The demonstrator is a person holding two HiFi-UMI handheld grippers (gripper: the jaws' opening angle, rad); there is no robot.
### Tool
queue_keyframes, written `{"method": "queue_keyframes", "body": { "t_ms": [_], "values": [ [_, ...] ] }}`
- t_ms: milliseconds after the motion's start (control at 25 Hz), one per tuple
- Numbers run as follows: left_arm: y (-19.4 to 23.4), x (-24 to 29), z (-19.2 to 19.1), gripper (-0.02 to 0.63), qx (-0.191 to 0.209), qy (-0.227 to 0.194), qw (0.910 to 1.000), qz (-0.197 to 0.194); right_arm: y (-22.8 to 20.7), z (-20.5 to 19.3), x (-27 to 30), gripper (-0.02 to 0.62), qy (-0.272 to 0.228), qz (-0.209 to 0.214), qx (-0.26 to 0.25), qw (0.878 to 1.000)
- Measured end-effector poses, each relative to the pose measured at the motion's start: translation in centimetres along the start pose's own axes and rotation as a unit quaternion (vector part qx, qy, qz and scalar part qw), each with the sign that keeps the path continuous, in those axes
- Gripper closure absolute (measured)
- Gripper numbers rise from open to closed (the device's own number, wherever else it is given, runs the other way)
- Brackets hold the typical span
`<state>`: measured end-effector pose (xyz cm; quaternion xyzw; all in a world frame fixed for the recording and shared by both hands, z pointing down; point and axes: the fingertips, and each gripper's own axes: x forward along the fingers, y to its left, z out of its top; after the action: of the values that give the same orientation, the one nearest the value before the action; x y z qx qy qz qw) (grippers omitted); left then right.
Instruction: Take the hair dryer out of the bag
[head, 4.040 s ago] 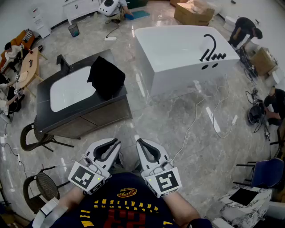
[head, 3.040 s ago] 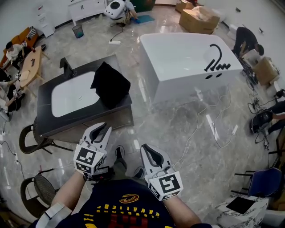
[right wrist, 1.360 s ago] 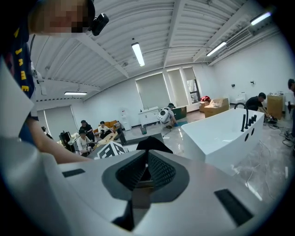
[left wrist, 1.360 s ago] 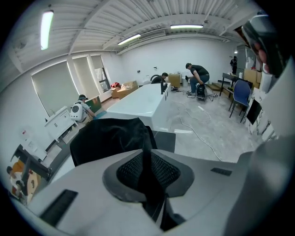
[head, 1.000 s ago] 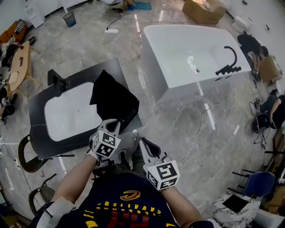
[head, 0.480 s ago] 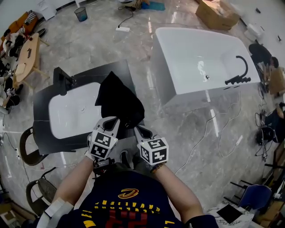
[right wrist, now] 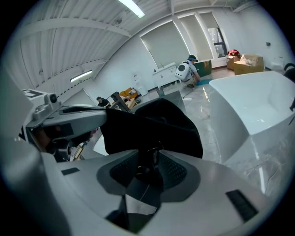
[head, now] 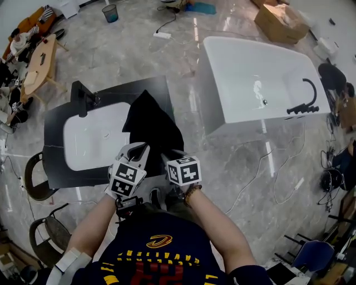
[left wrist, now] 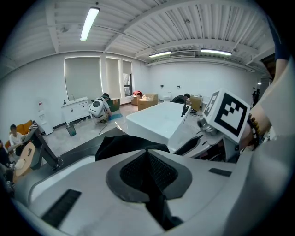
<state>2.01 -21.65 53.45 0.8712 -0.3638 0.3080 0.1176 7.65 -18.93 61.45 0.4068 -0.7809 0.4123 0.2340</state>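
The black bag (head: 153,125) sat at the dark tabletop's (head: 55,119) right edge beside the basin (head: 92,136); the hair dryer was hidden. A bathtub (head: 250,78) stood on the marble floor (head: 233,167). The left gripper (head: 140,148) fingers were closed. The right gripper (head: 167,157) fingers, just opening, stood narrowly apart at the bag.

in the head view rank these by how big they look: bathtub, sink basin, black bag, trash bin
1. bathtub
2. basin and bag: too alike to rank, and the grippers cover the bag's near end
3. bin
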Motion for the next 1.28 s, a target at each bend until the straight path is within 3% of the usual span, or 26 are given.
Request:
{"method": "queue_keyframes", "body": {
  "t_ms": [120, 360, 520, 720, 960, 1280],
  "values": [
    [-0.6, 0.0, 0.4, 0.593, 0.008, -0.006, 0.9999, -0.007, -0.3, 0.5, 1.5, 0.439, 0.016, 0.007, 0.015, 1.0],
    [-1.4, 0.0, -0.1, 0.592, 0.005, -0.002, 0.9999, -0.013, -1.6, 1.1, 4.6, 0.423, 0.048, -0.018, 0.023, 0.998],
    [-1.0, 0.1, -1.2, 0.592, -0.041, 0.004, 0.999, -0.015, -2.1, 1.4, 6.1, 0.385, 0.063, -0.037, 0.007, 0.997],
    [0.3, 0.0, -2.2, 0.594, -0.091, 0.001, 0.9957, -0.017, -1.9, 1.3, 7.8, 0.382, 0.083, -0.047, -0.019, 0.995],
    [1.0, 0.0, -2.8, 0.592, -0.092, 0.004, 0.9957, -0.012, -1.7, 1.6, 8.5, 0.382, 0.101, -0.065, -0.074, 0.99],
    [1.0, -0.4, -3.0, 0.592, -0.089, 0.002, 0.996, -0.01, -0.8, 1.1, 5.8, 0.385, 0.125, -0.068, -0.081, 0.987]
  ]
}}
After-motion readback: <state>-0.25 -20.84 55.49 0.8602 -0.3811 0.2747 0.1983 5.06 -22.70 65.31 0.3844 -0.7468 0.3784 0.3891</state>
